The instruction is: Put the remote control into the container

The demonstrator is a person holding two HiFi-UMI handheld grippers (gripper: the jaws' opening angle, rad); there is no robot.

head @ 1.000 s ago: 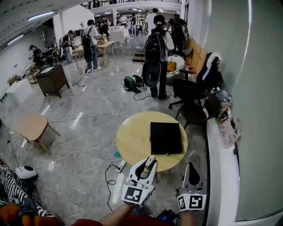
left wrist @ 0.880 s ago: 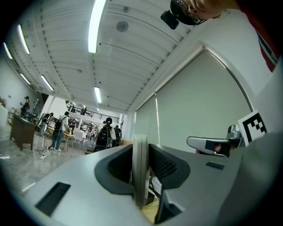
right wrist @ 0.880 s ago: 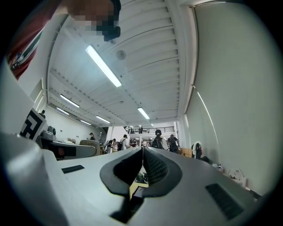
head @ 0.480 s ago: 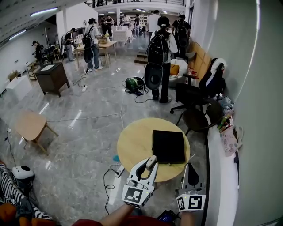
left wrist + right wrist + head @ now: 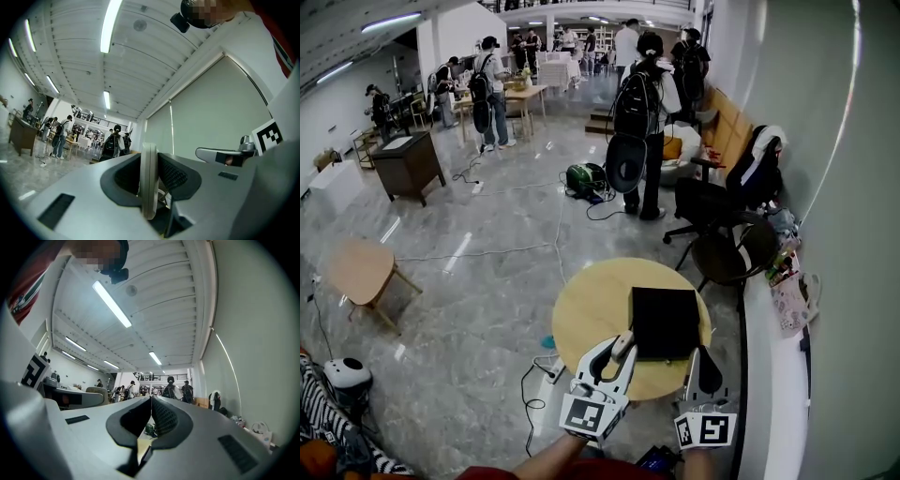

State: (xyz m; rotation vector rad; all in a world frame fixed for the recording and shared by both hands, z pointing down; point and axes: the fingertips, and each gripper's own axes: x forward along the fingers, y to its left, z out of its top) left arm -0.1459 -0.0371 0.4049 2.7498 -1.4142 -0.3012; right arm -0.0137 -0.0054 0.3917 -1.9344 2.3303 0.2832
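My left gripper (image 5: 620,349) is shut on a slim pale remote control (image 5: 622,342), held low at the near edge of a round wooden table (image 5: 589,309). In the left gripper view the remote control (image 5: 149,180) stands edge-on between the two pads of the left gripper (image 5: 151,187). A flat black container (image 5: 666,322) lies on the right half of the table, just beyond both grippers. My right gripper (image 5: 703,362) is shut with nothing in it, near the container's front right corner. In its own view the right gripper (image 5: 151,414) shows its jaws meeting.
Dark office chairs (image 5: 727,251) stand behind the table, and a white ledge (image 5: 773,356) runs along the wall on the right. A power strip and cable (image 5: 546,361) lie on the floor left of the table. A person with a backpack (image 5: 639,122) stands further off, and a small wooden table (image 5: 358,270) sits at the left.
The table and the black container have shifted slightly right and lower in the head view. Both grippers keep their places and the left one still holds the remote.
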